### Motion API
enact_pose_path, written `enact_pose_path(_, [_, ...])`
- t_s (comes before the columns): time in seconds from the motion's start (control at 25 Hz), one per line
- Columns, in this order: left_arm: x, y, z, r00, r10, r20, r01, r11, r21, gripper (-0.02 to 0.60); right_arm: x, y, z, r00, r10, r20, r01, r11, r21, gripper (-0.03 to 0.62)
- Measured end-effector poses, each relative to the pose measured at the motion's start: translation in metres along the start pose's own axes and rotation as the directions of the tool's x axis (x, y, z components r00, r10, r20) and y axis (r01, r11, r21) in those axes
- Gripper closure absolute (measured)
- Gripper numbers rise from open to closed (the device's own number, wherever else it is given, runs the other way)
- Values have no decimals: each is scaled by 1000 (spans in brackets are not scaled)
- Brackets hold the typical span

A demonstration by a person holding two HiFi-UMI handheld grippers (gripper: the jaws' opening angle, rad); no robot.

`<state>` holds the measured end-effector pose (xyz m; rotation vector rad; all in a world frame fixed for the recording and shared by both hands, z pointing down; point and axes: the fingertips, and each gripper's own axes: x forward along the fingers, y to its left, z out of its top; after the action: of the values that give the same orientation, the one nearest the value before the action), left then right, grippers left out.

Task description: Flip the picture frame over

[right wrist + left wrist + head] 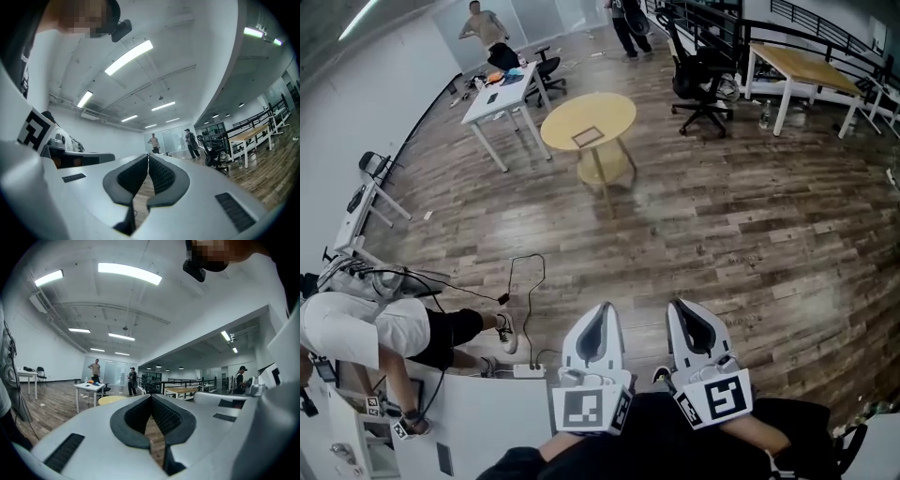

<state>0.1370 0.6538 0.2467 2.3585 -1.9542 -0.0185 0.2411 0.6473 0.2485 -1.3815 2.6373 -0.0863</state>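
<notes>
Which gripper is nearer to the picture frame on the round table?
Left, slightly. The left gripper lies almost straight below the picture frame in the head view; the right gripper is off to its right. Both are far away.

The brown plank floor point(750, 216) looks wooden and slightly glossy. The round pale-yellow table point(614, 111) has a smooth matt top. The left gripper point(151, 396) is smooth white plastic with ribbed black pads point(166, 417).

Upper left stands a white table point(502, 98), upper right a black office chair point(703, 82) beside a wood-topped table point(811, 67), lower left a power strip point(529, 371) on the floor point(750, 244).
</notes>
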Motion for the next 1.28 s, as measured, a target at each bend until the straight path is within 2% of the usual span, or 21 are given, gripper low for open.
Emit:
enact_pose_path(0.36, [33, 1, -1, 999, 41, -4, -41, 999, 10, 560, 17, -40, -1, 1000, -20, 22, 19, 999, 29, 573])
enact_pose_path(0.64, [70, 11, -5, 999, 34, -20, -34, 999, 16, 560, 46, -63, -8, 999, -47, 13, 47, 998, 40, 573])
enact_pose_path(0.92, [107, 48, -8, 1000, 15, -27, -15, 1000, -8, 560, 97, -59, -16, 999, -50, 0, 50, 998, 25, 573])
enact_pose_path(1.28, [177, 126, 9, 1000, 11, -1, -11, 1000, -26, 560, 211, -47, -16, 1000, -12, 5, 12, 1000, -6, 574])
